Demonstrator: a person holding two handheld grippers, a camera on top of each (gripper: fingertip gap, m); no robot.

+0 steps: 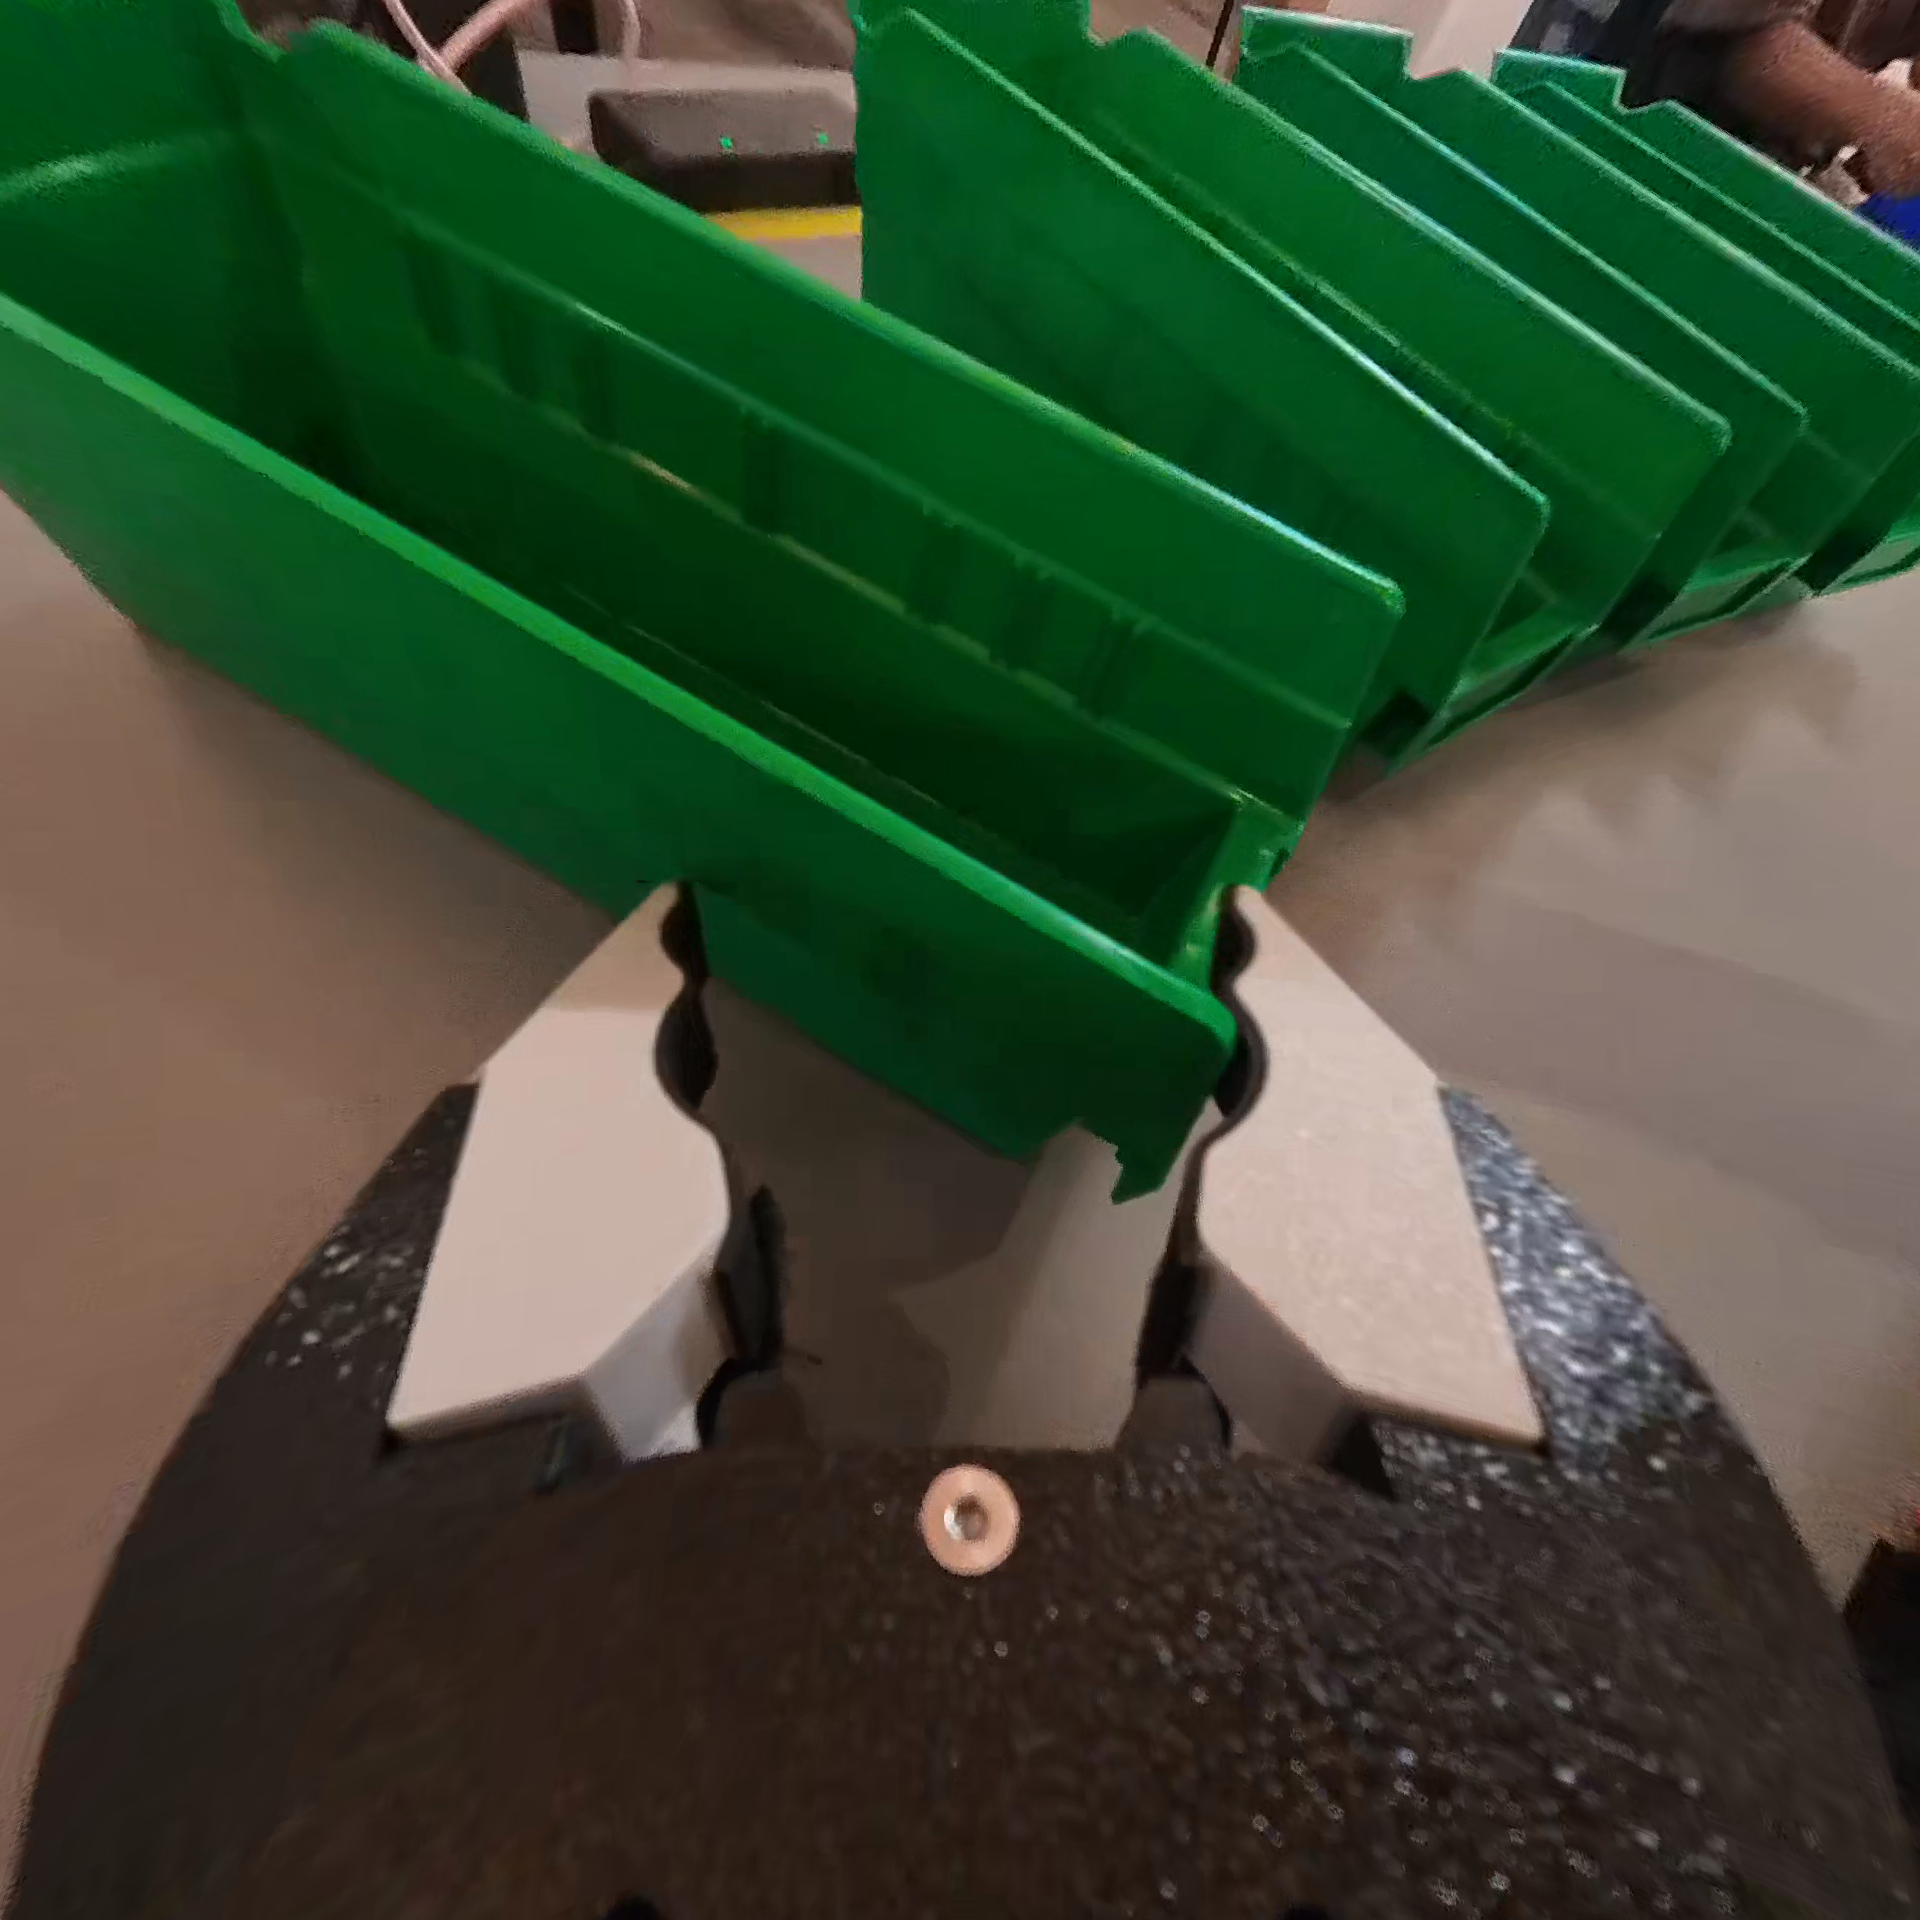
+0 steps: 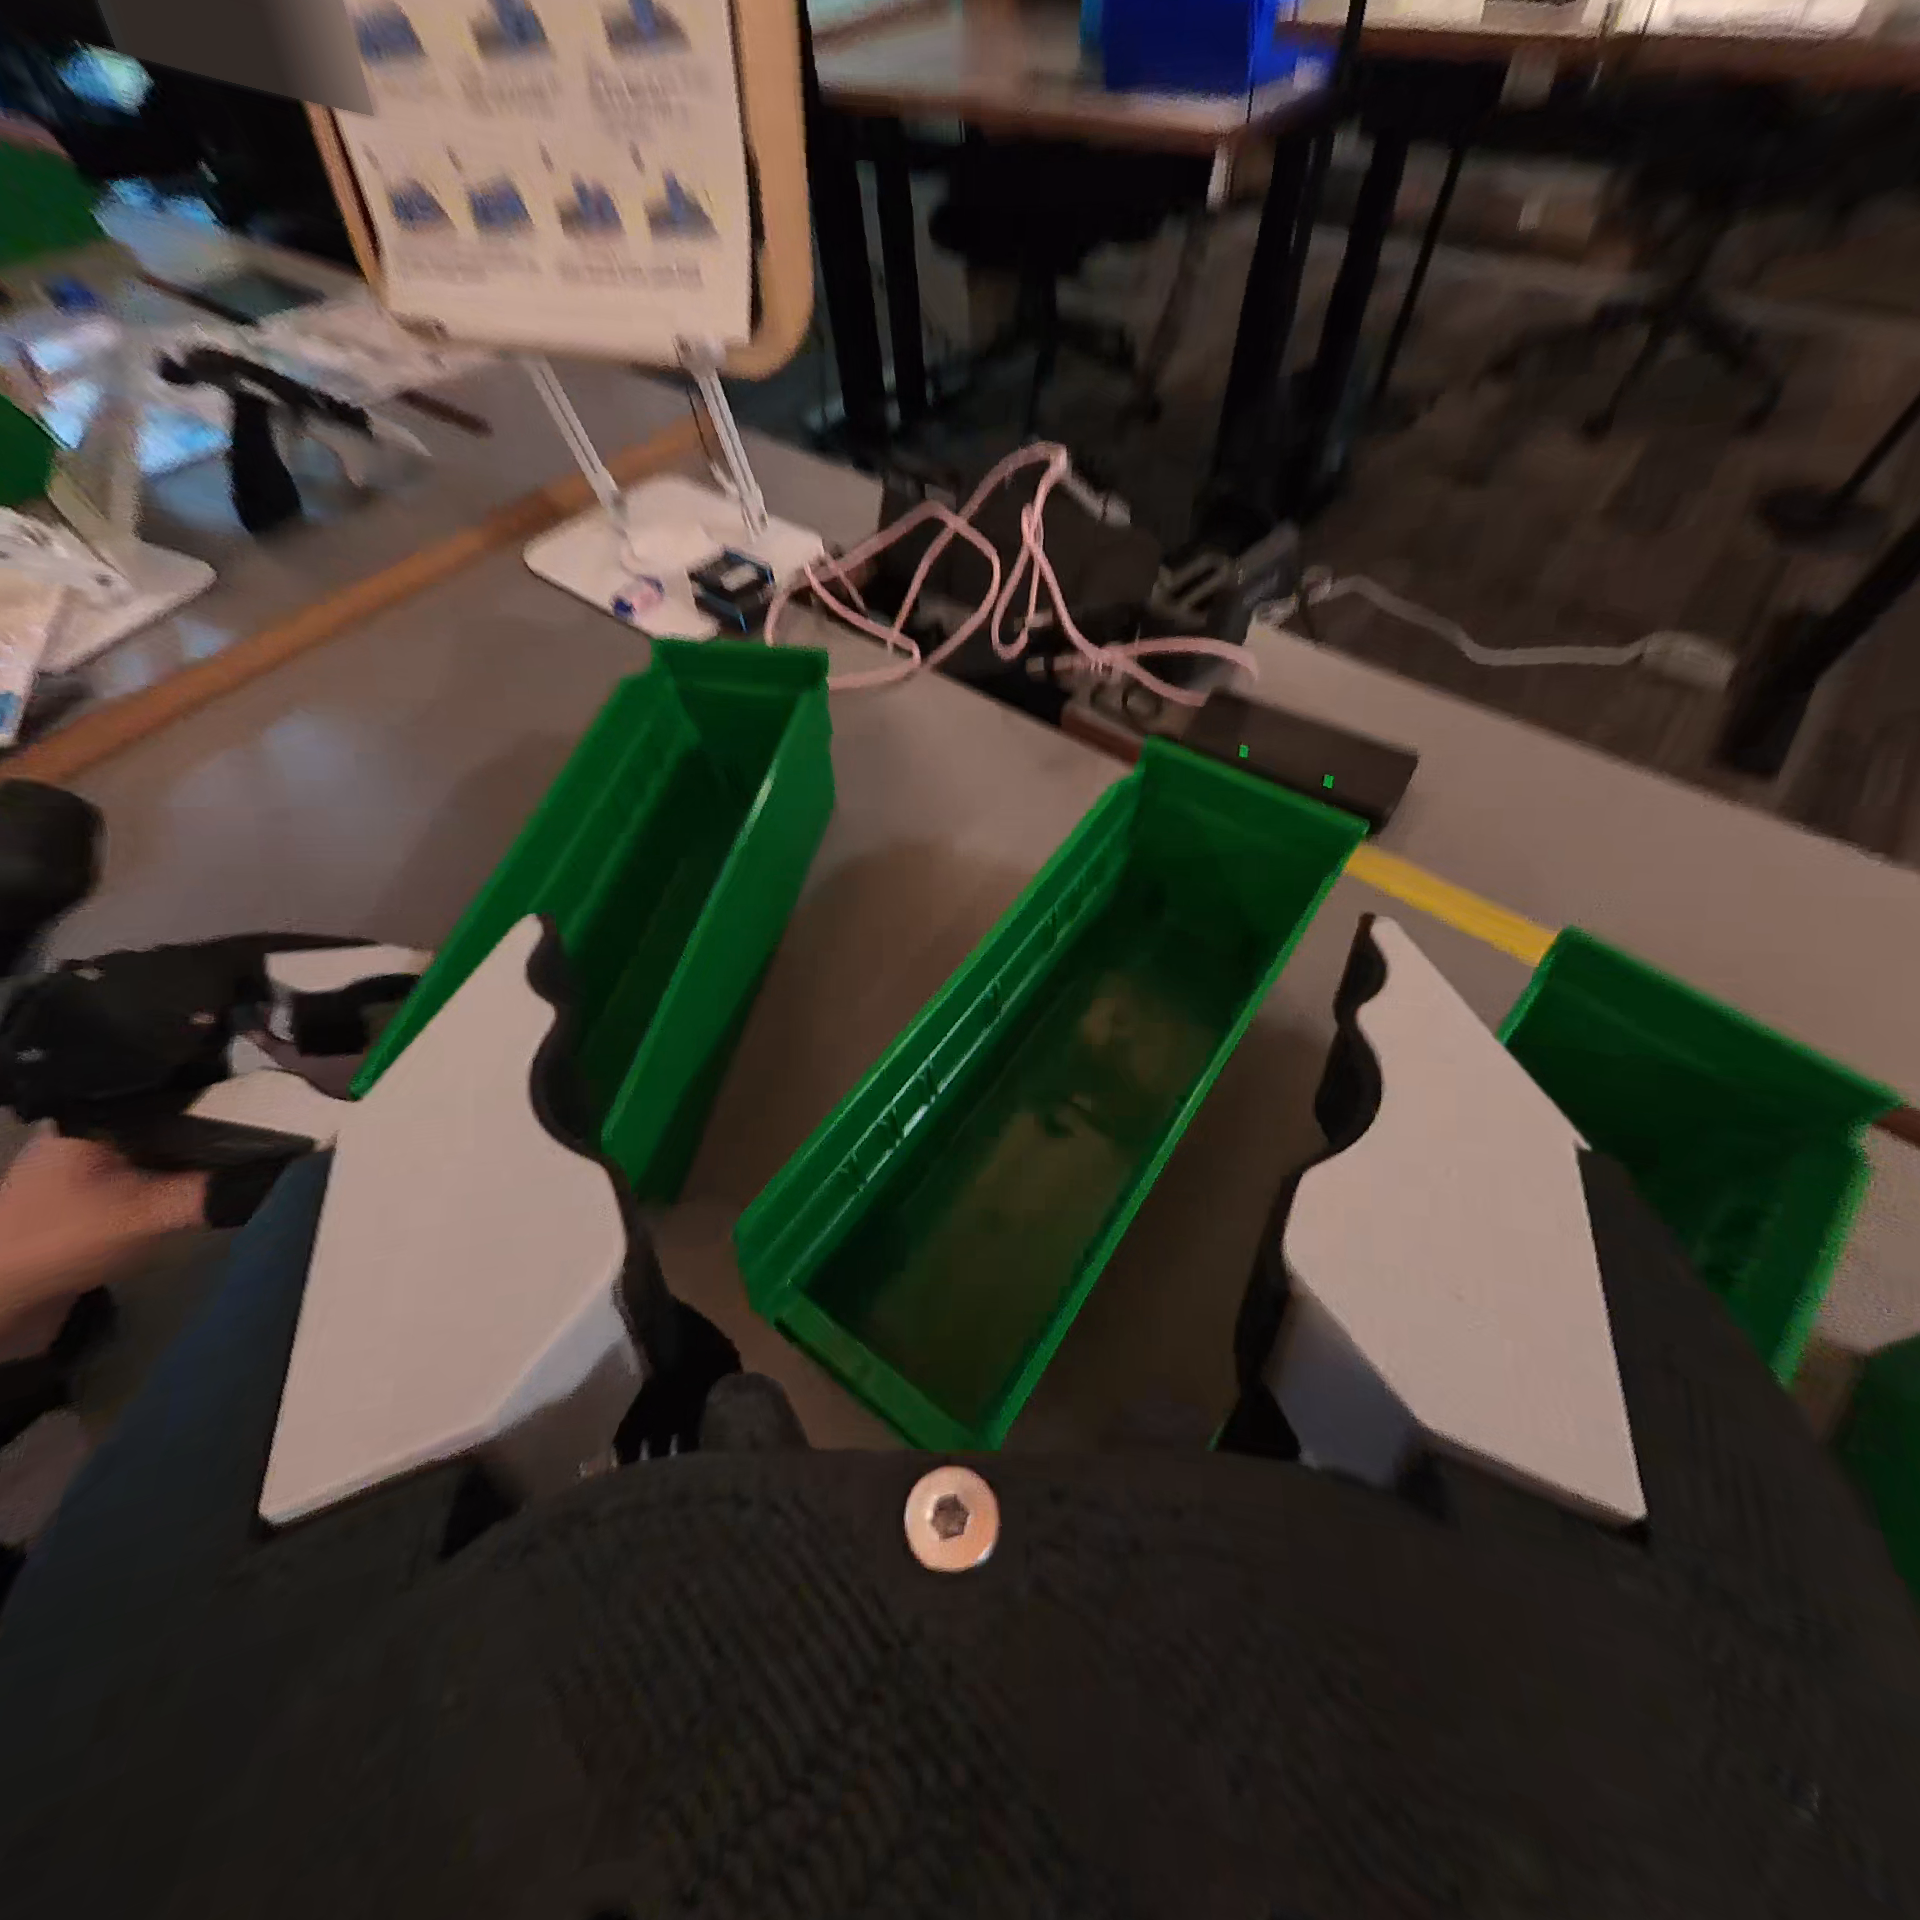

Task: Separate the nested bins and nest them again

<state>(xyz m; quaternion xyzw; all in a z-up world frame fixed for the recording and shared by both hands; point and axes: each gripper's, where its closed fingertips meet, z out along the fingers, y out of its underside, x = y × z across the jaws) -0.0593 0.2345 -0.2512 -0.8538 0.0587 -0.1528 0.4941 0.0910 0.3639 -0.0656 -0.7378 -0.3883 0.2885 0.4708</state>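
Observation:
Several long green bins stand apart on the grey table [image 2: 312, 748]. My left gripper [image 1: 954, 914] is shut across the near end of one green bin [image 1: 623, 623], with a finger pressed on each side wall. In the right wrist view this bin [image 2: 707, 883] is at the left and leans to one side, with the left gripper [image 2: 312, 997] at its near end. My right gripper [image 2: 954, 925] is open and empty, hovering over the middle bin [image 2: 1039, 1091]. A third bin [image 2: 1683, 1122] lies to the right. More bins [image 1: 1507, 343] line up in a row in the left wrist view.
A sign board on a white stand [image 2: 571, 177] is at the table's back. Pink cables [image 2: 987, 582] and a black box with green lights [image 2: 1299, 758] lie behind the bins by a yellow tape strip [image 2: 1444, 894]. A person's hand [image 2: 62, 1226] holds the left gripper.

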